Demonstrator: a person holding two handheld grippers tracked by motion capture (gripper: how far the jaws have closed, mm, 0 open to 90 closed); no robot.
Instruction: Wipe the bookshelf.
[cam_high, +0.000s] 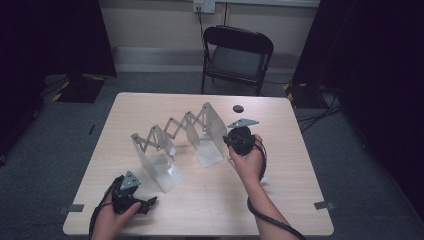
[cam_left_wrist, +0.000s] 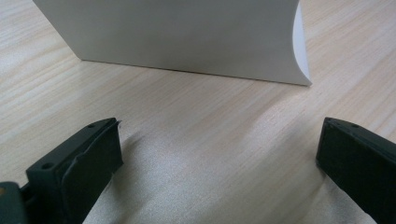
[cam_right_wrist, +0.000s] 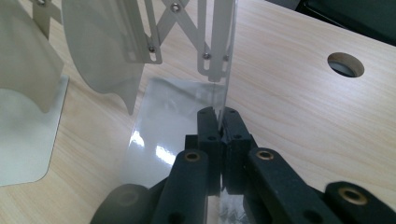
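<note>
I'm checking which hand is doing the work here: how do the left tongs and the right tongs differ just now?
The left tongs stand wide open with nothing between them; the right tongs are shut on the upright end plate of the metal bookend rack. The left tongs sit near the table's front edge, short of the rack's near plate; the right tongs touch the rack. Both are black and hand-held.
</note>
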